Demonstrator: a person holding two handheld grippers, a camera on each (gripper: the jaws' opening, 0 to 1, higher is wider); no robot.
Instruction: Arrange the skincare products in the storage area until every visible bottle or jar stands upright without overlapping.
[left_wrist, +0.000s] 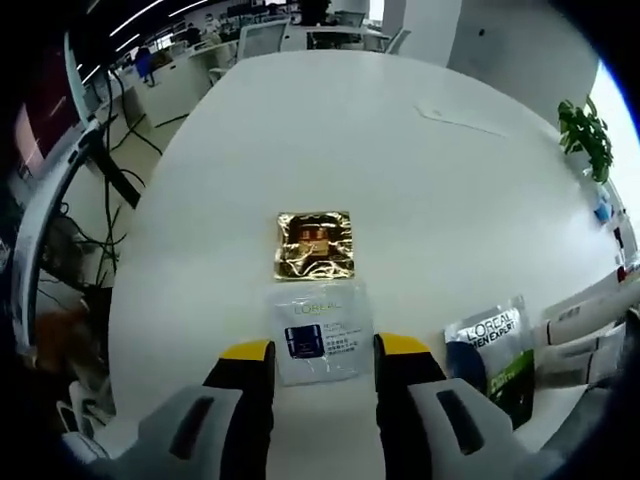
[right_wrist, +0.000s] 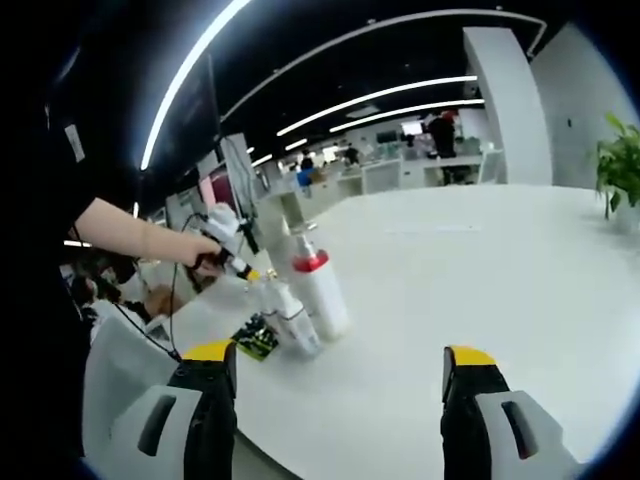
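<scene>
On the white tabletop (left_wrist: 420, 200) I see a gold sachet (left_wrist: 315, 245) mid-table, a white sachet (left_wrist: 318, 335) just nearer, between my left gripper (left_wrist: 322, 352) jaws, parted, gripping nothing. A dark sachet (left_wrist: 495, 355) lies by the near edge. Right gripper (right_wrist: 338, 360) wide open, empty; red-collared white bottle (right_wrist: 318, 292) stands upright near the edge, the person's hand (right_wrist: 205, 250) alongside.

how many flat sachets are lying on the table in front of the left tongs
3. A gold sachet lies farthest out, a white L'Oreal sachet sits just beyond the left tongs, and a green Men Expert sachet lies to the right. More may be hidden.
</scene>
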